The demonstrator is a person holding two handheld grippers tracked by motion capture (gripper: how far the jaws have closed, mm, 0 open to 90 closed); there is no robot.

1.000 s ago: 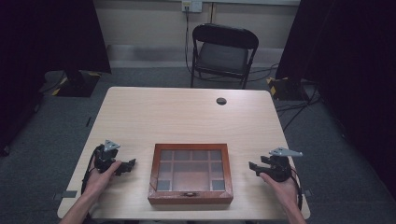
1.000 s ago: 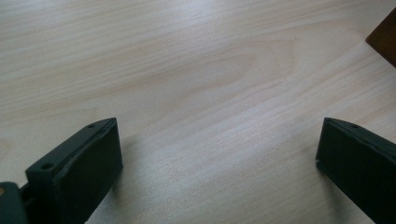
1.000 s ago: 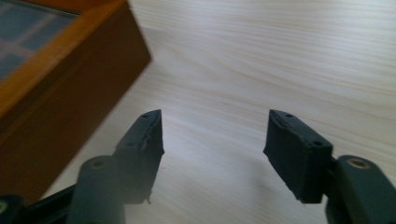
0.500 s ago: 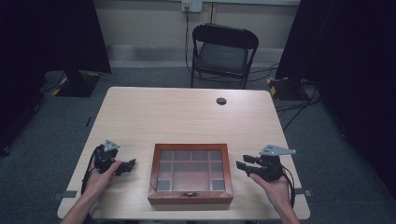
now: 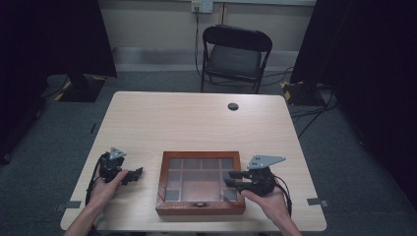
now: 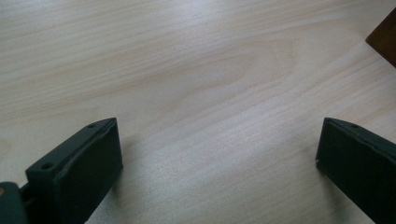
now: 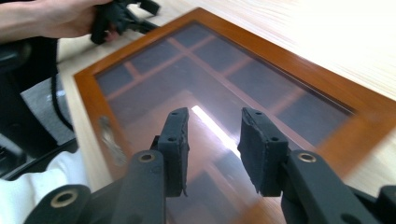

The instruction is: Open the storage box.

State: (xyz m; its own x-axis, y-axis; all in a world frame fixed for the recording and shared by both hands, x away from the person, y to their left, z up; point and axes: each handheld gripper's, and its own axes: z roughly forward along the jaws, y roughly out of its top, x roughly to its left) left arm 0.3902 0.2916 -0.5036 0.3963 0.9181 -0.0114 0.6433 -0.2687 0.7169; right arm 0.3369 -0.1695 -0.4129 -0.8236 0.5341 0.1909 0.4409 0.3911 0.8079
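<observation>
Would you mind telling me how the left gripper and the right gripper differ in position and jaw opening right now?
The left gripper sits on bare table, apart from the wooden box; the right gripper reaches over the box's glass lid. The left gripper's jaws are spread wide, while the right gripper's jaws stand closer together with a gap, gripping nothing. Both are black, hand-held and empty.

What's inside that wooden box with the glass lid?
Through the glass, the wooden box shows dark compartments split by wooden dividers, apparently empty. Glare and the right hand-held gripper hide part.
</observation>
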